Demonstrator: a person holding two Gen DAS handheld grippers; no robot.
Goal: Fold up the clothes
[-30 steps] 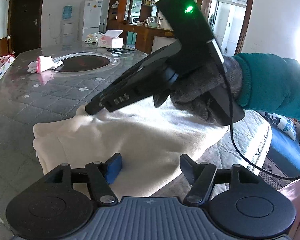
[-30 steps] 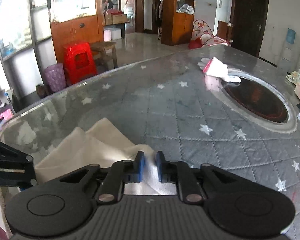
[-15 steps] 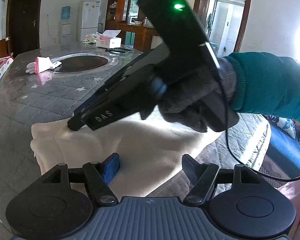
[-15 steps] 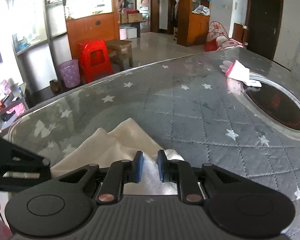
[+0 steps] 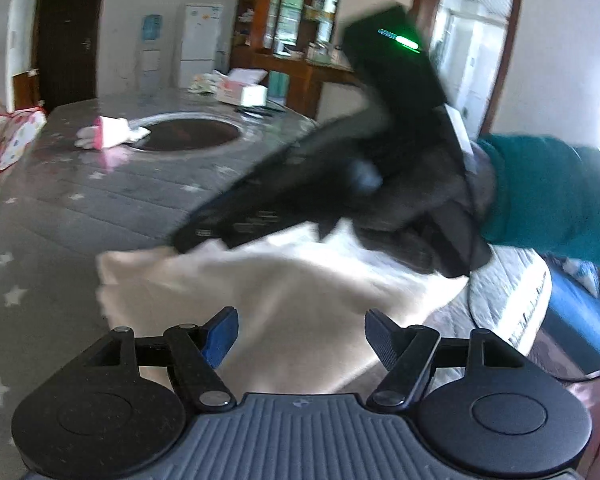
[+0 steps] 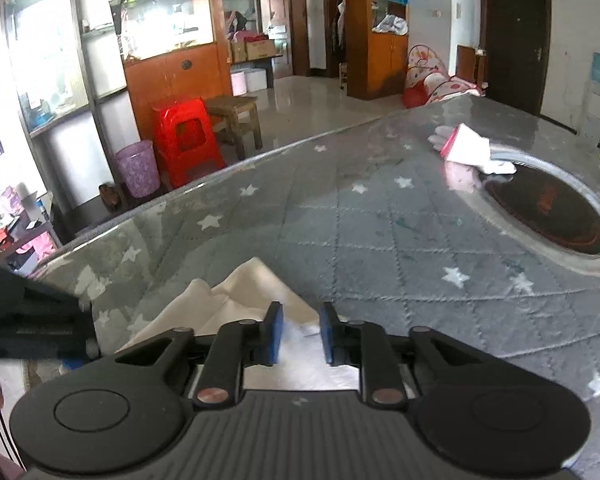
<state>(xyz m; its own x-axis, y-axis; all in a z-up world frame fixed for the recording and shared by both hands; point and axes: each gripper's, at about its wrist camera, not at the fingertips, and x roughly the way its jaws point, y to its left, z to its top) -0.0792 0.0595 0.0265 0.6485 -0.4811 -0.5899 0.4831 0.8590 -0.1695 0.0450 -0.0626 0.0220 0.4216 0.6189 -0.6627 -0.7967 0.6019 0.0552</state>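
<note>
A cream folded garment (image 5: 284,296) lies on the grey star-quilted table (image 5: 100,200). My left gripper (image 5: 300,338) is open and empty, its fingers spread just above the garment's near edge. In the left wrist view my right gripper (image 5: 180,245) is held by a gloved hand with its tip at the garment's far left corner. In the right wrist view the right gripper (image 6: 299,336) has its jaws parted over the garment (image 6: 244,296), holding nothing.
A round dark hotplate (image 5: 192,136) is sunk in the table's middle, with a white and pink glove (image 5: 108,138) at its rim. A tissue box (image 5: 240,90) stands at the far side. A red stool (image 6: 186,140) and purple bin (image 6: 138,168) stand beyond the table edge.
My right gripper, shut on the garment's corner earlier, has opened and lifted off the cloth. The left gripper has stayed open in place.
</note>
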